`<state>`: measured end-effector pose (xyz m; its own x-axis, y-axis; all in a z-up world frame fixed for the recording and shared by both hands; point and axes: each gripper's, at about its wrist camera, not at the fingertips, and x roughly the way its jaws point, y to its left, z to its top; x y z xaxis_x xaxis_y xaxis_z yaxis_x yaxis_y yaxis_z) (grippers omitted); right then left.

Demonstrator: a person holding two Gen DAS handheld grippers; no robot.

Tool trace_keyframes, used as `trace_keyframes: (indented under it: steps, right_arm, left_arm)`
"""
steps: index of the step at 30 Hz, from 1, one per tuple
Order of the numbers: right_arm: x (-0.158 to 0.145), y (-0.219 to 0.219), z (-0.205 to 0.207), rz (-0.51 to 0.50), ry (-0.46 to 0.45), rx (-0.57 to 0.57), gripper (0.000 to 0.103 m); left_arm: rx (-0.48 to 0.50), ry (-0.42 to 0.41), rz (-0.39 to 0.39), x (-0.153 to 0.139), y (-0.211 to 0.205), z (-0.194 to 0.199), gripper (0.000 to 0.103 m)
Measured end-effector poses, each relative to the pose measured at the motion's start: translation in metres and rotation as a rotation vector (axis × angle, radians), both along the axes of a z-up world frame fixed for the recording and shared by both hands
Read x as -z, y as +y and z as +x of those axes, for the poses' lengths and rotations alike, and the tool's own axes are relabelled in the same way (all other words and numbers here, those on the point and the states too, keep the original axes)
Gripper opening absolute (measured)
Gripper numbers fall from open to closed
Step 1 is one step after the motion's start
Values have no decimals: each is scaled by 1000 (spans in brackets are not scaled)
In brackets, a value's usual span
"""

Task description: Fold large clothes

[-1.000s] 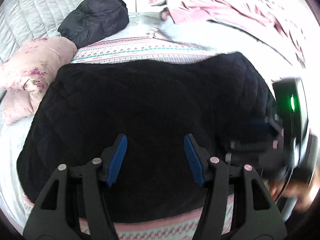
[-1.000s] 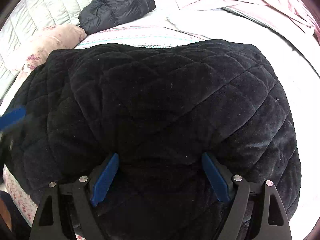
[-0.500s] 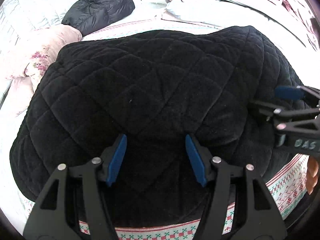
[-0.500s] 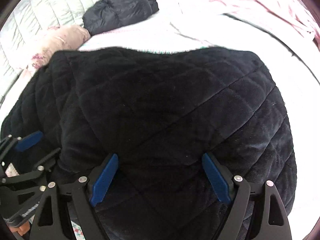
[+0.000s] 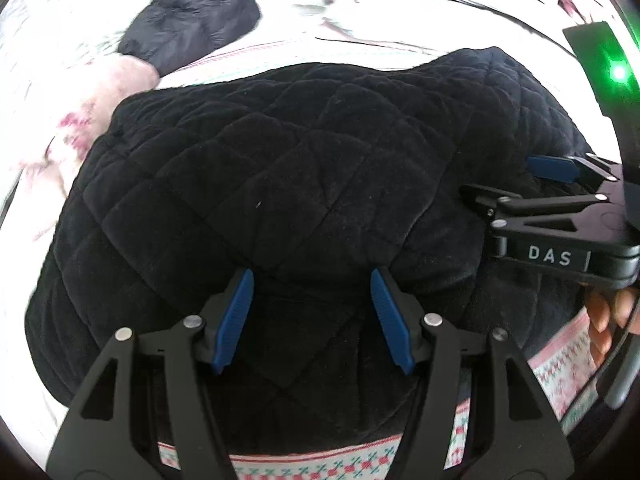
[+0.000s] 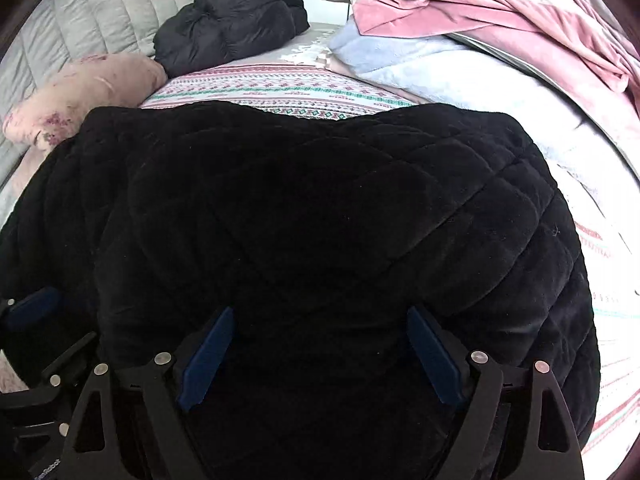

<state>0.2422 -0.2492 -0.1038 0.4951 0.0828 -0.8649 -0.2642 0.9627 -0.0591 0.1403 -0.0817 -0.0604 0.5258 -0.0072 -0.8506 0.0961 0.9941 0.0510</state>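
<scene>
A large black quilted garment (image 5: 304, 168) lies bunched on the bed, its top layer folded over, and it fills most of both views (image 6: 320, 220). My left gripper (image 5: 312, 304) hangs over the garment's near edge, open. Its blue pads (image 5: 236, 312) are bare, and the edge of the fold runs just past the fingertips. My right gripper (image 6: 320, 316) stands wide open over the near right part of the garment, with only flat fabric beneath. Each gripper shows in the other's view, the right gripper (image 5: 516, 182) at the right edge and the left gripper (image 6: 52, 328) at the lower left.
A black puffer jacket (image 6: 232, 20) lies at the back by the grey quilted headboard (image 6: 80, 12). A pink floral pillow (image 6: 80, 96) sits at the left. Pink and pale blue bedding (image 6: 460, 20) is piled at the back right. The patterned sheet (image 6: 272, 88) shows around the garment. A hand (image 5: 608, 316) holds the right gripper.
My left gripper has sunk a little closer to the garment, and it has come into the right wrist view at the lower left. The right gripper has stayed put. Both jaws keep their width.
</scene>
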Motion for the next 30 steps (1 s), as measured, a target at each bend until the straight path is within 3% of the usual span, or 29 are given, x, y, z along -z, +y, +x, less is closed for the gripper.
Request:
trace_keyframes:
  steps: [2,5,8,14,17,21,23,25,30]
  right_arm:
    - [-7,-4,2,54,-4,-6,89]
    - [-29,-27,-6,163,-29,35,88]
    - [-53,-50,-15,242,-69,85,88]
    - [-61,-101,-28,467,22,204,88]
    - [-52,-98,-25,466,47,223,88]
    - [-49,-92,-25,455,65,211,88]
    - [-46,-87,-22,426,74,194,88]
    - [-39,-86,-18,400,91,182,88]
    - [-30,-86,-12,381,112,178,89]
  left_arm:
    - [22,-5,-50,-13,11,4,63]
    - [-38,-56,-108,-35,38,10,63]
    - [-66,-39,-147,-35,50,20,63]
    - [-21,-60,-153,-44,24,52,63]
    - [-4,-58,-144,-47,5,79,63]
    - [-75,73,-114,-18,2,133,64]
    - [-88,133,-142,4,6,149,68]
    - [-83,127,-144,19,5,152,71]
    - [-80,115,-164,17,8,149,71]
